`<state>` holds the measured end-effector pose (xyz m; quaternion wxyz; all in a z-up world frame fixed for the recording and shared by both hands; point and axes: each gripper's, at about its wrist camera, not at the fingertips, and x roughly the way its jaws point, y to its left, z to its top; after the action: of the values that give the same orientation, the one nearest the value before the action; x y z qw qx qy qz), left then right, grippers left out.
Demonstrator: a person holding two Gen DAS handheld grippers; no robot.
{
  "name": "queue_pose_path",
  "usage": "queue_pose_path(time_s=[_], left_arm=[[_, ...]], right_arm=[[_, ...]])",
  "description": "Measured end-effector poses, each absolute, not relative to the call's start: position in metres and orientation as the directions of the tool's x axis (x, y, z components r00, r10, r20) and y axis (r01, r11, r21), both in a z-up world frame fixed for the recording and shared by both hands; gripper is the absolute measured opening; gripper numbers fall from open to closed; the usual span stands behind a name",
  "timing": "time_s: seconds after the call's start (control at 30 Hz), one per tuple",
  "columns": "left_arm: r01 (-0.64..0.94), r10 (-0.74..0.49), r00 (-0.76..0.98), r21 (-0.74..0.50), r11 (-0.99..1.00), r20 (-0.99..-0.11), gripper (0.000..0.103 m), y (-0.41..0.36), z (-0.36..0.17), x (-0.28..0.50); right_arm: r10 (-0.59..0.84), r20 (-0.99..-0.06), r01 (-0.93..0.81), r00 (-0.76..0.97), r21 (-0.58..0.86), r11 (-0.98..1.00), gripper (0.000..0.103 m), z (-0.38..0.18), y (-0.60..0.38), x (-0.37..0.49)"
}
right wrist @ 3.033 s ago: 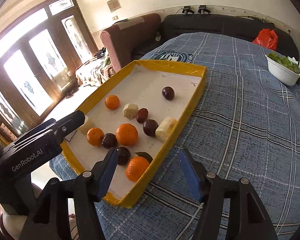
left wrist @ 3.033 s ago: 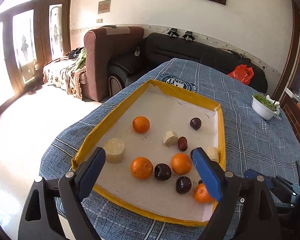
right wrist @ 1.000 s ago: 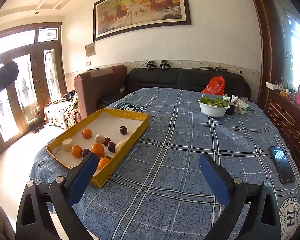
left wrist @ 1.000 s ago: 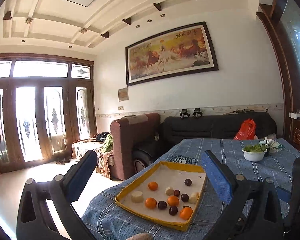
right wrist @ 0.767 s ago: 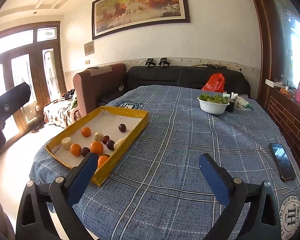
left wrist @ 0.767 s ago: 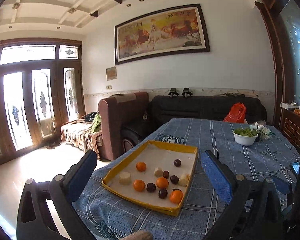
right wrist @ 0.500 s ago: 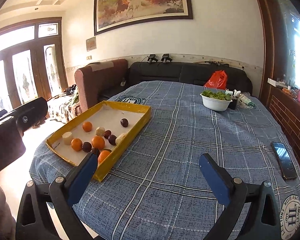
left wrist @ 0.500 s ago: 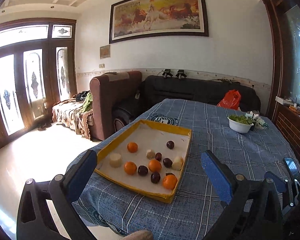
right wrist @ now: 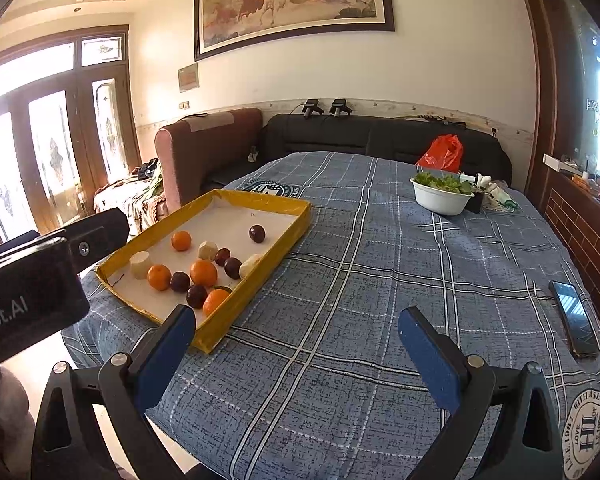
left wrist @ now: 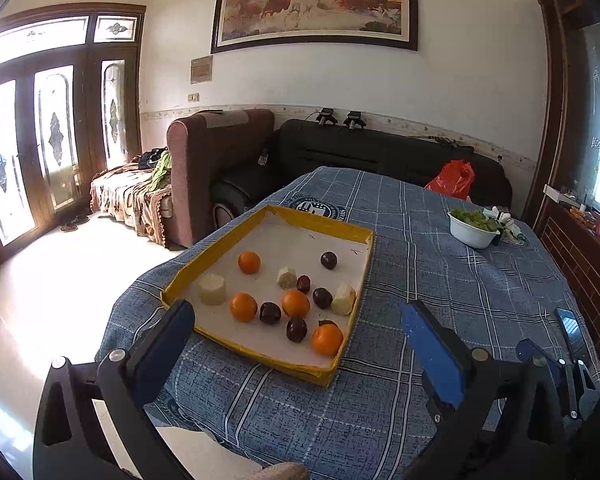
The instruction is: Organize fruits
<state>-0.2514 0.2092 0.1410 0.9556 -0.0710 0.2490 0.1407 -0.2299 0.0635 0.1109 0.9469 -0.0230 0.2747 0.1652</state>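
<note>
A yellow-rimmed tray (left wrist: 268, 211) with a white floor lies on the blue plaid table; it also shows in the right wrist view (right wrist: 260, 199). In it lie several oranges (left wrist: 243, 307), several dark plums (left wrist: 329, 260) and pale banana pieces (left wrist: 211, 289). One orange (right wrist: 215, 301) sits in the near corner. My left gripper (left wrist: 296, 332) is open and empty, held above the tray's near edge. My right gripper (right wrist: 298, 338) is open and empty over bare tablecloth, right of the tray. The left gripper's body (right wrist: 32, 276) shows at the left of the right wrist view.
A white bowl of greens (right wrist: 442, 196) stands at the far right of the table, with a red bag (right wrist: 440, 154) behind it on a black sofa. A phone (right wrist: 574, 316) lies near the right edge. A brown armchair (left wrist: 216, 148) stands beyond the table's left side.
Both grippers have tilted back down and moved closer to the table, so the tray looks larger and nearer. Both stay open. The fruit has not moved.
</note>
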Motion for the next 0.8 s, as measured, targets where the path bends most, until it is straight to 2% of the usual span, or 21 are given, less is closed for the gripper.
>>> queue_pose_path(time_s=[0.5,0.8], left_arm=[[-0.297,0.156,0.759,-0.123,0.947,-0.632,0.103,0.221,0.115,-0.232],[-0.3,0.148,0.751,-0.133,0.945,-0.644,0.103,0.222,0.112,-0.232]], right_arm=[[0.293,-0.581,-0.345,0.759,0.024,0.938,0.103,0.1,0.074,-0.227],[0.292,-0.585,-0.348,0.756,0.019,0.937,0.103,0.1,0.076,-0.229]])
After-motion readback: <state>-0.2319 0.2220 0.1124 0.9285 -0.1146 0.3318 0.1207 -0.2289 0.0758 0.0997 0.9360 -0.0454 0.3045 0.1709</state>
